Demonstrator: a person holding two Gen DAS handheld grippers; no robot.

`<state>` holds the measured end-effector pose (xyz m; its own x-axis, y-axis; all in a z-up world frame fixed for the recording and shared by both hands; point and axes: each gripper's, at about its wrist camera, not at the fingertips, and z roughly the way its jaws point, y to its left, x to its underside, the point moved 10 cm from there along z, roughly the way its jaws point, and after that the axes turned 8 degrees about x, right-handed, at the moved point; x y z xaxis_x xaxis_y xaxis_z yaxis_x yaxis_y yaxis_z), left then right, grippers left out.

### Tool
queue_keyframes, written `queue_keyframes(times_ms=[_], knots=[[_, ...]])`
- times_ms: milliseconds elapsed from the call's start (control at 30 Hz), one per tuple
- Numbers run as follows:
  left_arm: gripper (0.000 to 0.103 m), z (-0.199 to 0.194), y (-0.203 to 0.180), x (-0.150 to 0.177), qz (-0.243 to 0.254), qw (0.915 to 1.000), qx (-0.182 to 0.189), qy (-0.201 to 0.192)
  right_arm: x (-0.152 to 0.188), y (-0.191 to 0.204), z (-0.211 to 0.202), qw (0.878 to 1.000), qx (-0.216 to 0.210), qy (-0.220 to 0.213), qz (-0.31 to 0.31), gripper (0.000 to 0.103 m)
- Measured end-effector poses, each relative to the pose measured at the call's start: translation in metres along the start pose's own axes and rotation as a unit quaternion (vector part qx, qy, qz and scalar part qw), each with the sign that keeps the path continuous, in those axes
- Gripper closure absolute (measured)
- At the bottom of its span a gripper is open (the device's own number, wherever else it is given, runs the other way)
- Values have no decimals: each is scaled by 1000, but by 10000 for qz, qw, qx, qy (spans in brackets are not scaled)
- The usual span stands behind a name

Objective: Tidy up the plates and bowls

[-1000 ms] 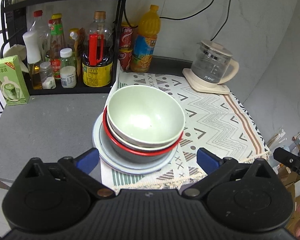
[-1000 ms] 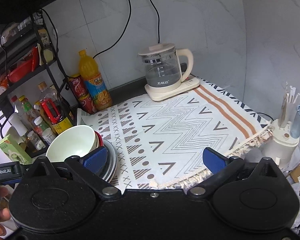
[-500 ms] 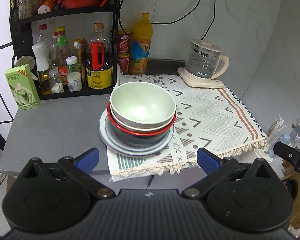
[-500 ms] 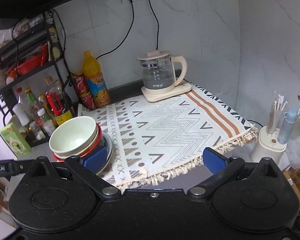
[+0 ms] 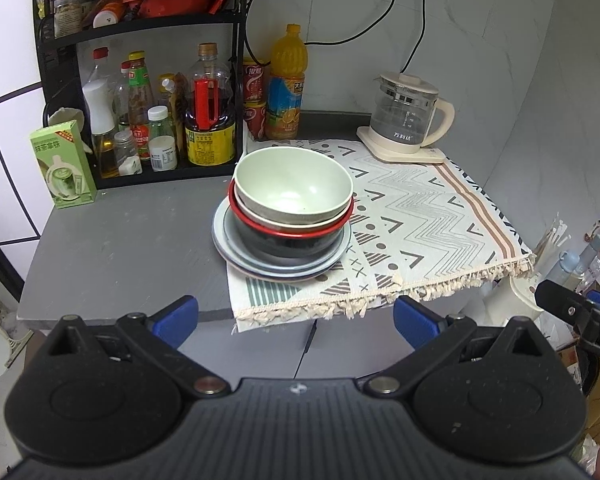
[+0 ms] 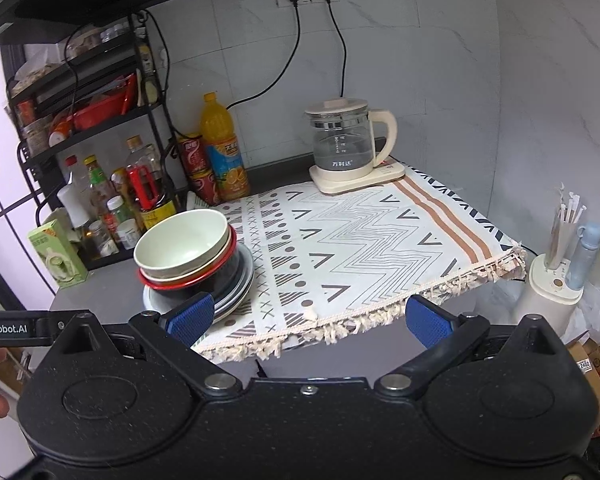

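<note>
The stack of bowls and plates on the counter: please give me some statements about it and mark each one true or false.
1. The pale green bowl sits on top of the stack. True.
2. The red-rimmed black bowl lies directly under the grey-blue plates. False: it rests on them.
3. The left gripper clamps the green bowl. False: it is open and away from the stack.
4. The right gripper is open and holds nothing. True.
5. The glass kettle stands on the patterned cloth. True.

Bowls (image 5: pixel 293 188) nested on plates (image 5: pixel 280 264), apparently overlapping cloth (image 5: pixel 420 220).
</note>
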<state>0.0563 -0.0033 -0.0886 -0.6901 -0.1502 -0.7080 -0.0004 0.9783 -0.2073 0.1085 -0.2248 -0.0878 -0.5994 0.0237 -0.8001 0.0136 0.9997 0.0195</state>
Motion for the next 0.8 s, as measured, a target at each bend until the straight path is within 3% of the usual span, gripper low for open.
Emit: queue_keyframes(times_ms=[800], knots=[[0,-12,-7,12,-35,10000,61,-49,13,-3,-21,9998,96,-77,-186,0]])
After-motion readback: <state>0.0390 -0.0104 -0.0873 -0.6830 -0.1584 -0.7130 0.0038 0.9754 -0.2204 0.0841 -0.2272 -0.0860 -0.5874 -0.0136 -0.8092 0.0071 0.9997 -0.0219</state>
